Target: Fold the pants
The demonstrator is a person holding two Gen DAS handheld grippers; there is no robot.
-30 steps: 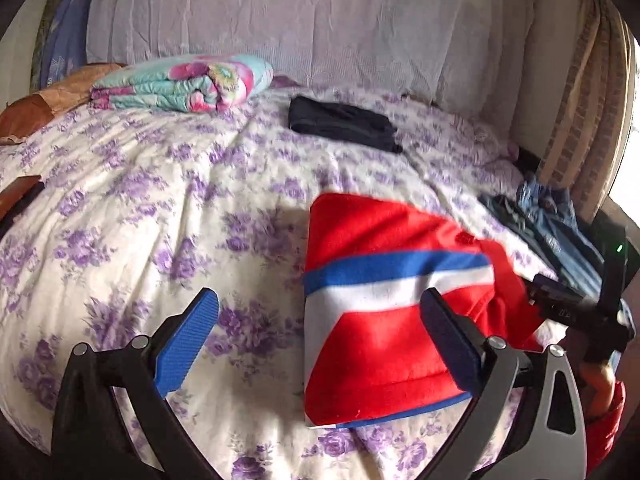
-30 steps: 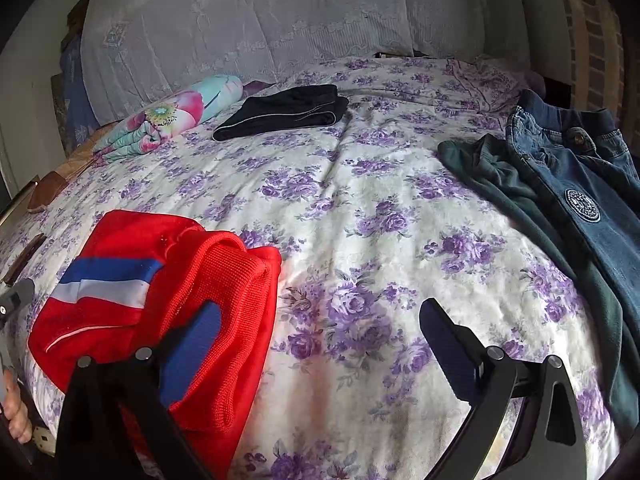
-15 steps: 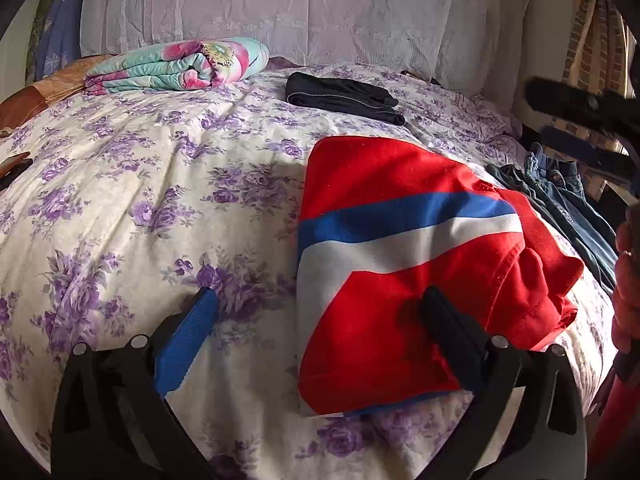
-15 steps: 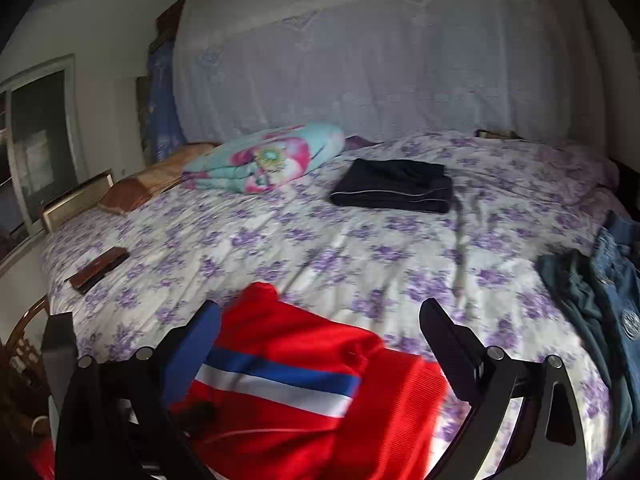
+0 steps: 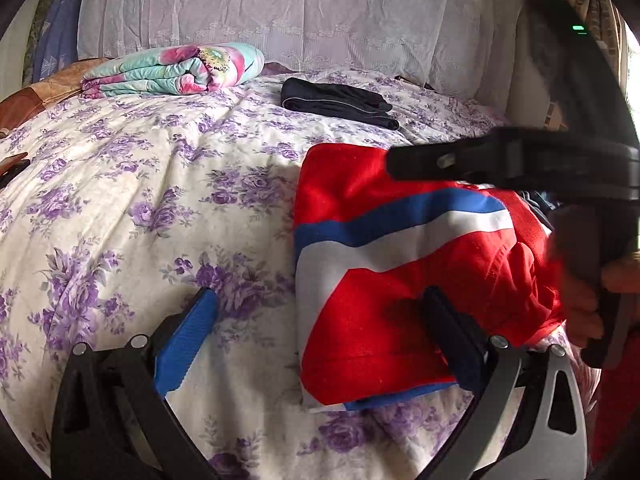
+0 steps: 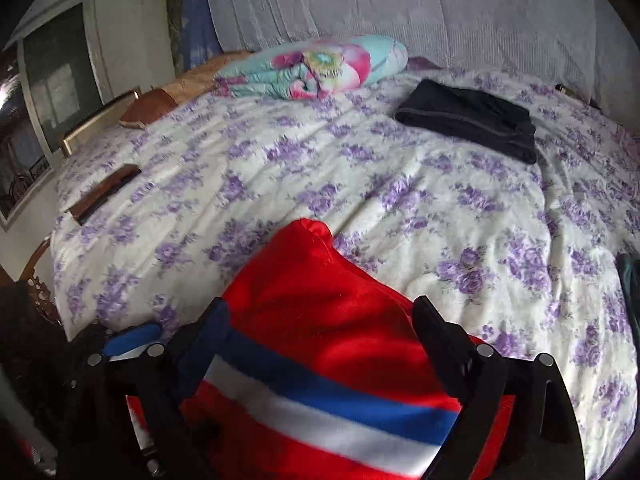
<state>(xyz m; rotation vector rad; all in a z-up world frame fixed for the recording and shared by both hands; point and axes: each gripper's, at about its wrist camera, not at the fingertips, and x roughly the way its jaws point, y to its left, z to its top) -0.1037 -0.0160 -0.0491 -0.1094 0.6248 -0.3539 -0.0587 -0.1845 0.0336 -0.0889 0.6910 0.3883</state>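
Folded red pants (image 5: 400, 288) with a blue and a white stripe lie on the flowered bedsheet (image 5: 160, 208), near its front edge. My left gripper (image 5: 320, 294) is open low over the pants' left edge, its blue finger over the sheet and its dark finger over the red cloth. My right gripper (image 6: 320, 304) is open above the same red pants (image 6: 320, 320), jaws apart over the cloth. In the left wrist view its black fingers (image 5: 440, 162) reach in from the right above the pants, and a hand (image 5: 584, 304) holds its grip.
A folded black garment (image 6: 472, 120) lies far back on the bed beside a rolled floral blanket (image 6: 316, 66). A brown flat object (image 6: 104, 192) rests near the left edge. Dark clothing (image 6: 630, 280) shows at the right edge. A lace-covered headboard (image 5: 300, 12) stands behind.
My right gripper swung left from the bed's right side, away from the jeans, and now hangs over the red pants. My left gripper moved closer to the pants.
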